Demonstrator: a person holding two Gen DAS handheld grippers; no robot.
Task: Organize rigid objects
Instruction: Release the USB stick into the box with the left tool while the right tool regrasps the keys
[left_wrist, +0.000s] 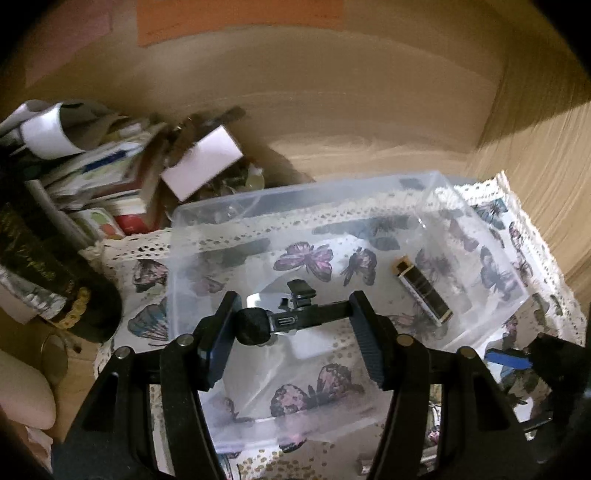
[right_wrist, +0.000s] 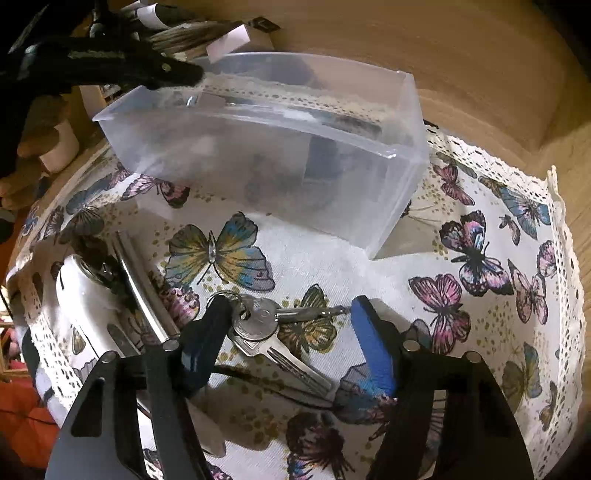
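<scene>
My left gripper (left_wrist: 293, 314) is shut on a small black clip-on device with a USB port (left_wrist: 284, 319) and holds it over the clear plastic box (left_wrist: 480, 236). A black and gold lipstick tube (left_wrist: 423, 290) lies inside the box at the right. My right gripper (right_wrist: 288, 314) is open and sits low over a bunch of silver keys (right_wrist: 266, 325) on the butterfly cloth (right_wrist: 480, 258). The box also shows in the right wrist view (right_wrist: 388, 199), beyond the keys. The left gripper's arm (right_wrist: 110, 62) reaches over its far left corner.
A white oblong device (right_wrist: 85, 306) and a silver metal tube (right_wrist: 140, 288) lie left of the keys. A pile of books, papers and a white box (left_wrist: 203, 162) sits behind the plastic box at the left. Wooden walls (left_wrist: 369, 92) close in the back and right.
</scene>
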